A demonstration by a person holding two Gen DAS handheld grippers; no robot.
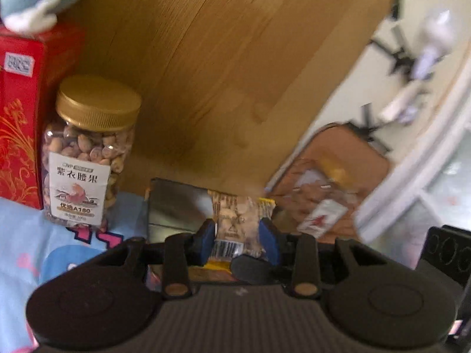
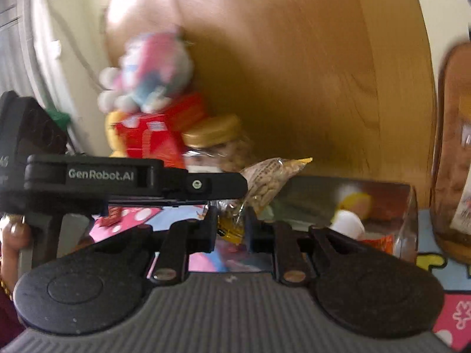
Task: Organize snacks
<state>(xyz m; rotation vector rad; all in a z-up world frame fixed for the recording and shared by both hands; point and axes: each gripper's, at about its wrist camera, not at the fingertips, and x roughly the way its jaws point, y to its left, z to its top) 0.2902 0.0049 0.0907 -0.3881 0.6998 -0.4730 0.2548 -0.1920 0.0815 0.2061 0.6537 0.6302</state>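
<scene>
**mk_04:** So both grippers are on the same peanut packet (image 1: 235, 223)? The left gripper (image 1: 238, 236) has its blue pads nearly closed on the barcode end.

**pantry_dan:** Yep, and the right gripper (image 2: 232, 225) is pinched on the yellow-edged end. The packet's long axis runs up and away from it, toward the cashew jar (image 1: 85, 153).

**mk_04:** Where does it go?

**pantry_dan:** My guess is the clear bin (image 2: 409, 214), just beyond and right of the right gripper, so that hand's nearer.

The red box (image 1: 20, 117) is cut off by the left edge. The plush toy (image 2: 153, 70) is blurred, and the bag (image 2: 454, 153) is cropped at the right edge.
</scene>
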